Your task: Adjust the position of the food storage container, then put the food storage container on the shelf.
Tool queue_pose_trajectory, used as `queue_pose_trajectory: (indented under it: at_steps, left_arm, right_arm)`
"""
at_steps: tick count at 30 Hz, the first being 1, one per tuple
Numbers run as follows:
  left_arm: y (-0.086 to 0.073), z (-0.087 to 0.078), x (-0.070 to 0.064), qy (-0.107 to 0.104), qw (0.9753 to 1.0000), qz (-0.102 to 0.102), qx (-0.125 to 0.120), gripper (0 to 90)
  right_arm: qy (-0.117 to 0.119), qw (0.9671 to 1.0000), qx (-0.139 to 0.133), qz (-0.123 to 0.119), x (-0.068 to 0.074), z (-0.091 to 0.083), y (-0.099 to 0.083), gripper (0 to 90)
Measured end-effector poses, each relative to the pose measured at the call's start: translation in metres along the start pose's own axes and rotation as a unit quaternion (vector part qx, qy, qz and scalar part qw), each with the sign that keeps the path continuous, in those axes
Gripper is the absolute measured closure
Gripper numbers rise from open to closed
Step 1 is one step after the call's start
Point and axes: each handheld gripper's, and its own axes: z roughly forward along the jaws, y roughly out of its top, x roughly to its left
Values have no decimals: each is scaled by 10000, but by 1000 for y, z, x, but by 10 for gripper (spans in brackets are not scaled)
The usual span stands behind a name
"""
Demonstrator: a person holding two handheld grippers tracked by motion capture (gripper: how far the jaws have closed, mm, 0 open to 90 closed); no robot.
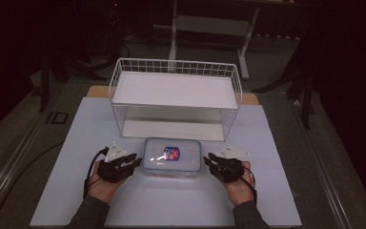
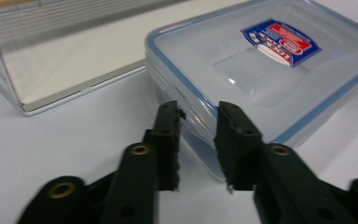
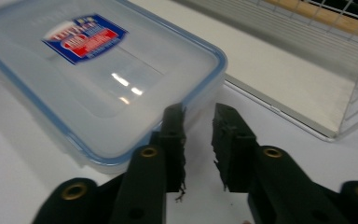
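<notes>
- Container [image 1: 172, 156], clear plastic with a blue-rimmed lid and a red-and-blue label [image 1: 171, 153], lies flat on the white table [image 1: 76, 143] between my two grippers.
- My left gripper [image 1: 134, 160] sits at the box's left end, jaws apart; in the left gripper view the side clip of the box [image 2: 186, 109] shows in the gap, but I cannot tell whether the pads touch it.
- My right gripper [image 1: 207, 159] sits at the right end, jaws apart and holding nothing; its left jaw is just beside the lid's corner [image 3: 214, 56].
- A white wire shelf rack [image 1: 175, 98] stands just behind the container, its open lower level facing me.
- Nothing lies between my jaws and the box; dark floor and table legs [image 1: 209, 28] lie beyond the rack.
</notes>
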Motion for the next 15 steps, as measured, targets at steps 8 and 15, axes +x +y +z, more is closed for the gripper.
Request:
queue_pose_trajectory:
  at_steps: [8, 15]
  left_arm:
    - [3, 1, 5, -8, 9997, -197, -165, 503]
    - [10, 5, 6, -275, 9986, -394, -223, 435]
  right_arm:
    - [206, 9996, 16, 199, 2, 3, 5, 512]
    - [388, 9975, 95, 582, -3, 8, 6, 477]
